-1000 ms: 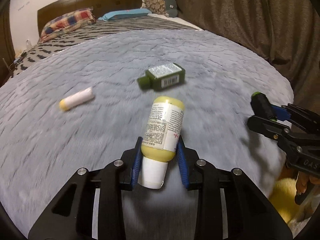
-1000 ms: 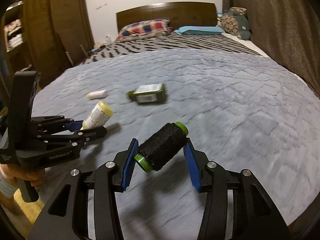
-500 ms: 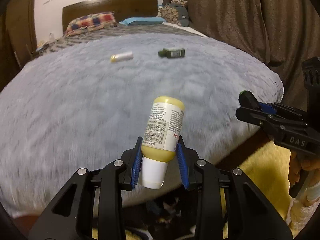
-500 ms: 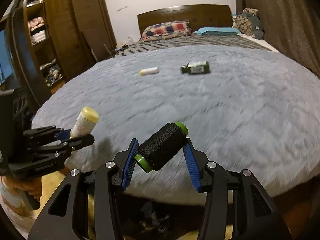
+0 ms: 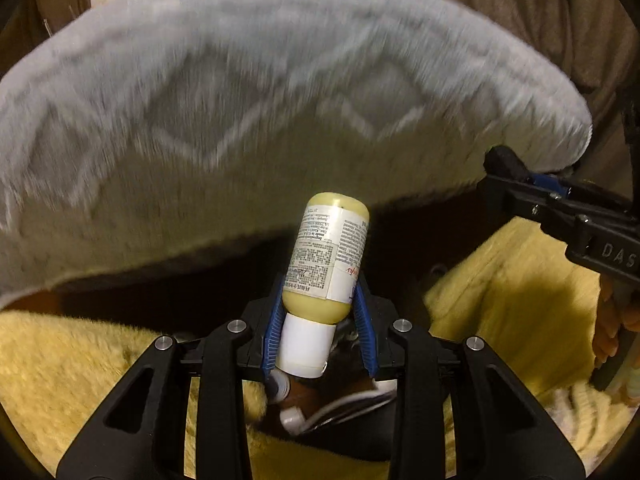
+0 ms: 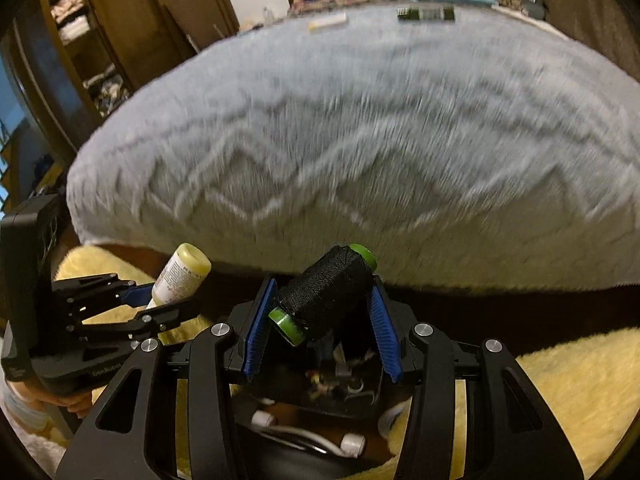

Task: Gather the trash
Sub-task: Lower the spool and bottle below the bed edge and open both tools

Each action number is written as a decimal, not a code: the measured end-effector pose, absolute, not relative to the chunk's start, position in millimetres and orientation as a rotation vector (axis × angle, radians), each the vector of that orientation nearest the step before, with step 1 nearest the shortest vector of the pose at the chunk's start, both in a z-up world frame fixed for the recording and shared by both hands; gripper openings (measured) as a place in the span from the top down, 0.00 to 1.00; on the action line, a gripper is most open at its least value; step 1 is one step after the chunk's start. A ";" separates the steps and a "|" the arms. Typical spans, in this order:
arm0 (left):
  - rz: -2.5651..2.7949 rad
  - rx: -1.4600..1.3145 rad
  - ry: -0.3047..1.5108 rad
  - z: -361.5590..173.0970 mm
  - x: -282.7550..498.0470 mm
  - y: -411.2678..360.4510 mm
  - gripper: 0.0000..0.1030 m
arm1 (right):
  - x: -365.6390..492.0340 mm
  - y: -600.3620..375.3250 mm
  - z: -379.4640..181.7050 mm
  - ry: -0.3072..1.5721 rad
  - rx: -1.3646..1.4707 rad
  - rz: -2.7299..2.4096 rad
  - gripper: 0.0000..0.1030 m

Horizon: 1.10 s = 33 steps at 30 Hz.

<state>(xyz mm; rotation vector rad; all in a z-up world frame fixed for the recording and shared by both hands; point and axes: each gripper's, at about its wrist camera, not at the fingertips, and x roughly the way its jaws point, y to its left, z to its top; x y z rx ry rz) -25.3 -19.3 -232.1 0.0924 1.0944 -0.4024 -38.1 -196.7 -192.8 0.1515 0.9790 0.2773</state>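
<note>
Your left gripper [image 5: 320, 320] pinches a yellow lotion bottle [image 5: 329, 258] by its lower body, white cap toward you; the label print is too small to read. Your right gripper [image 6: 320, 320] clamps a black thread spool [image 6: 326, 294], "DAS" showing on its body, both above the yellow rug [image 6: 576, 384] beside the bed [image 6: 360, 140].

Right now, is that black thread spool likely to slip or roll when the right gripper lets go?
The thread spool sits askew between the right gripper's pads, so it may twist. Its round shape with green flanges suggests it would roll. Wound thread probably grips well.
</note>
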 end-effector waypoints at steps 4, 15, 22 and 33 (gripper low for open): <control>-0.413 0.071 1.166 -253.7 -20.6 -19.3 0.70 | -37.2 -188.4 -218.4 1.056 0.146 0.289 0.54; -0.403 0.109 1.276 -277.9 -15.9 -35.1 0.69 | -35.1 -184.7 -242.0 1.157 0.138 0.298 0.53; -0.360 0.145 1.242 -270.7 -19.0 -36.6 0.51 | -29.9 -195.4 -238.1 1.143 0.161 0.280 0.40; -0.332 0.190 1.169 -241.0 -22.4 -37.4 0.20 | -30.8 -227.1 -213.2 1.070 0.156 0.172 0.14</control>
